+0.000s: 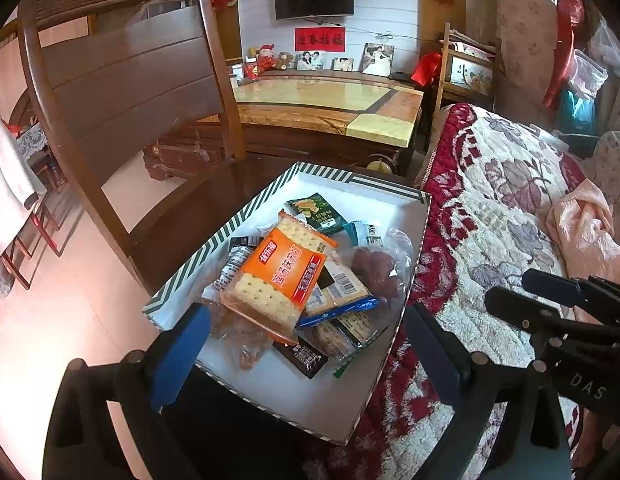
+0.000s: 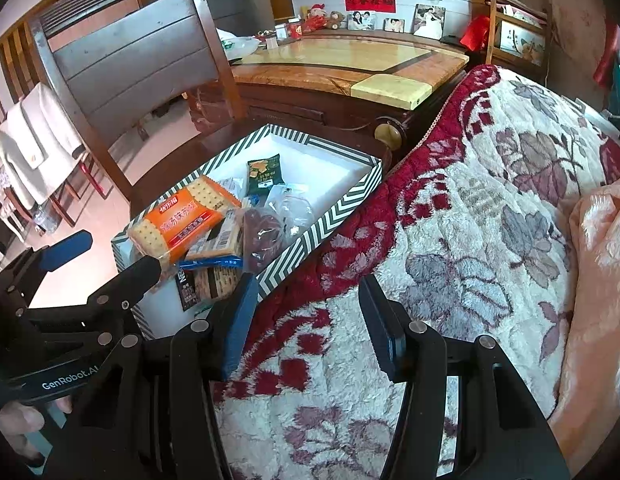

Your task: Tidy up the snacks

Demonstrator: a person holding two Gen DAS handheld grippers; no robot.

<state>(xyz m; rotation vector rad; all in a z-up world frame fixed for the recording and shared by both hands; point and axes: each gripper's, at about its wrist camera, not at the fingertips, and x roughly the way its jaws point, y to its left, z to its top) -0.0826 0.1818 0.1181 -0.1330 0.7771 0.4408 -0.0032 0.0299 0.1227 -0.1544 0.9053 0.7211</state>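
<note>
Snacks lie in a box with a green-and-white striped rim, which stands on a dark wooden chair. On top of the heap is an orange cracker pack. Under it, toward the right finger of the left gripper, lies a blue-edged pack. Beyond them are a dark green packet and a clear bag of dark red pieces. A brown sachet lies nearest to this gripper.

The left gripper stands wide over the near part of the box. Its left pad is above the near left corner and its right finger is at the right rim. Nothing is held between them.

The right gripper is to the right of the box, over a floral blanket. Its jaws are about half apart and hold nothing; only the blanket shows between them. Its left pad is just beside the near right wall of the box.

A hand is partly seen at the lower left of the right wrist view.
</note>
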